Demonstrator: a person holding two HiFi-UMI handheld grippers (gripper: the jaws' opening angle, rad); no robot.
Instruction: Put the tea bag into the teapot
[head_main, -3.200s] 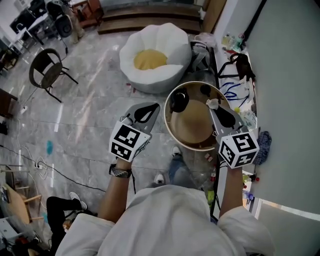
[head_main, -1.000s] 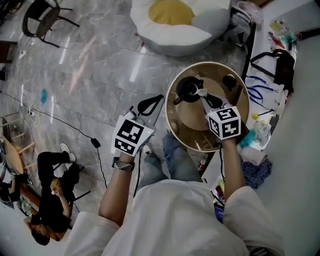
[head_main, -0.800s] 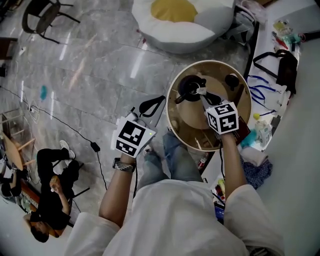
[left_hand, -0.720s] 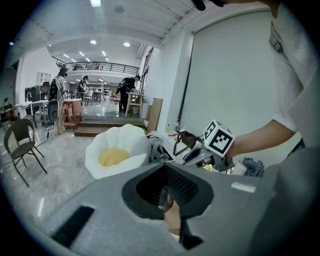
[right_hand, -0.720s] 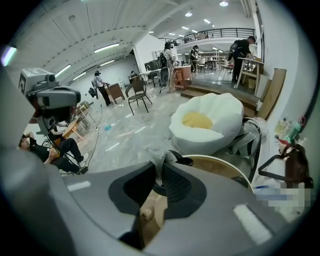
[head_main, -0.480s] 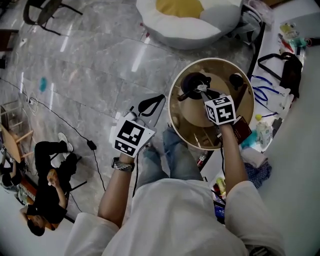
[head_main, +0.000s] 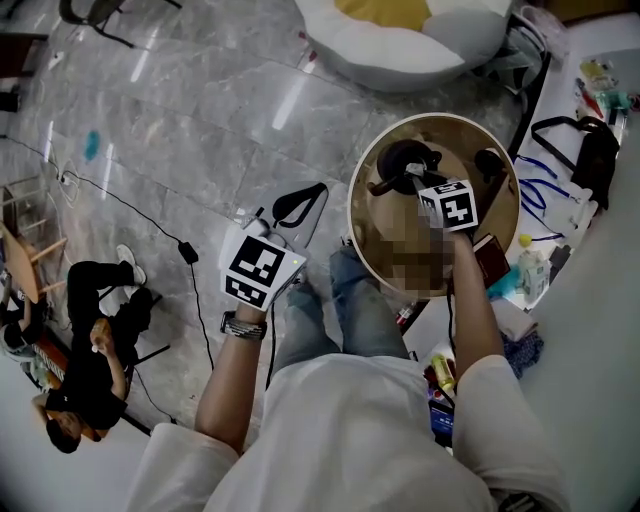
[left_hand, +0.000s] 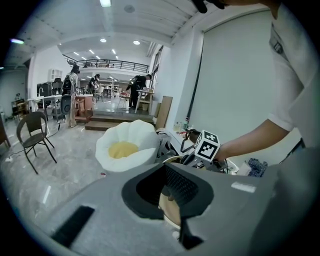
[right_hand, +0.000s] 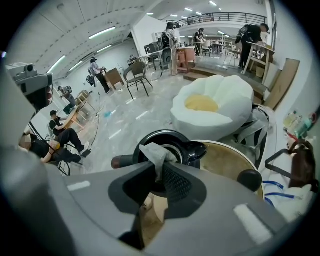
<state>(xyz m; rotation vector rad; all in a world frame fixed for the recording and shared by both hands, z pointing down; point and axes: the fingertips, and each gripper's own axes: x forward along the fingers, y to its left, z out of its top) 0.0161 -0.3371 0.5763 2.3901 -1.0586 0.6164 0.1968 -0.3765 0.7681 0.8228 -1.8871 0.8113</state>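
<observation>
Landmark for these notes: the glossy black teapot (right_hand: 192, 149), lid off, standing on the round tan wooden table (right_hand: 226, 157).

Right gripper (right_hand: 157, 167): I see it tipped steeply down, directly over the teapot's open mouth. Its jaws pinch the white, crumpled paper tea bag (right_hand: 152, 151) at the very tips. The jaws have just been easing apart, but the bag sits between the pads and is gripped there. Most of the bag sticks out past the tips, above the teapot's mouth. As far as I can tell, it is not yet inside.

Dark stubby side handle (right_hand: 122, 161): juts left from the teapot in the right gripper view, with the spout on the opposite side of the rim.

Small round black knob (right_hand: 249, 180): on the table, right of the teapot and apart from it. I cannot tell whether it belongs to a lid.

Left gripper (left_hand: 164, 167): jaws closed tip to tip, nothing in them. I have it well to the left of the teapot, off the table's rim, above the grey marble floor (head_main: 200, 120).

White petal-shaped beanbag with a yellow centre (right_hand: 230, 100): on the floor, beyond the teapot.
</observation>
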